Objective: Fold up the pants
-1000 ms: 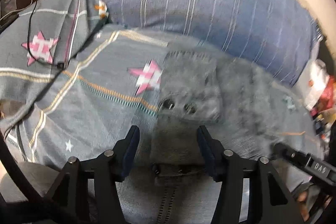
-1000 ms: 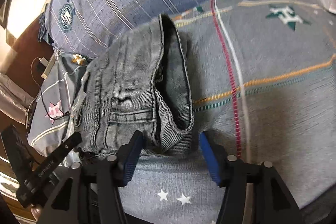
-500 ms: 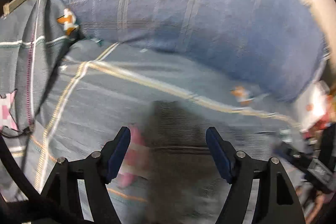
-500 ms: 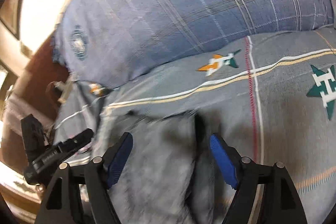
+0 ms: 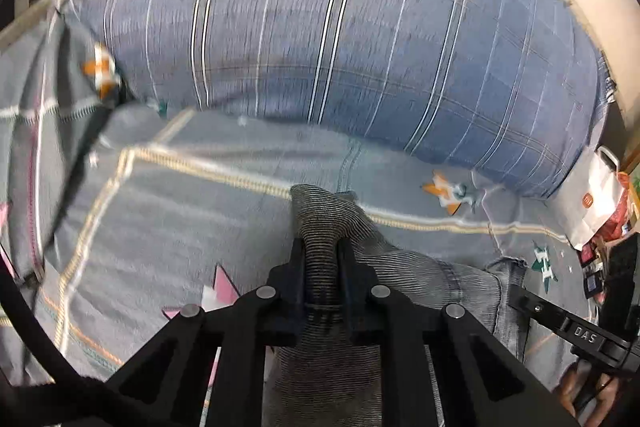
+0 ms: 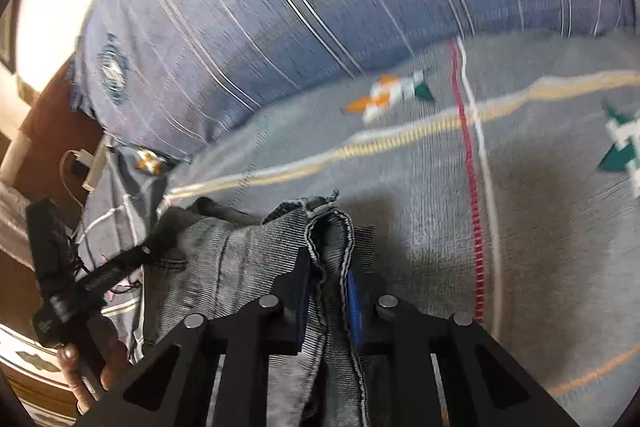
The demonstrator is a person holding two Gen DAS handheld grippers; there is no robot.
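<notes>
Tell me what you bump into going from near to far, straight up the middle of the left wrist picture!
Left gripper, its jaws just closed on the grey jeans → grey bedsheet with stars → yellow stripe on the sheet → big blue striped pillow.

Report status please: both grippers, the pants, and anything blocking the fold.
Left gripper and right gripper just closed, each shut on the pants. Grey denim bunched on the bedspread. Big blue pillow close ahead.
</notes>
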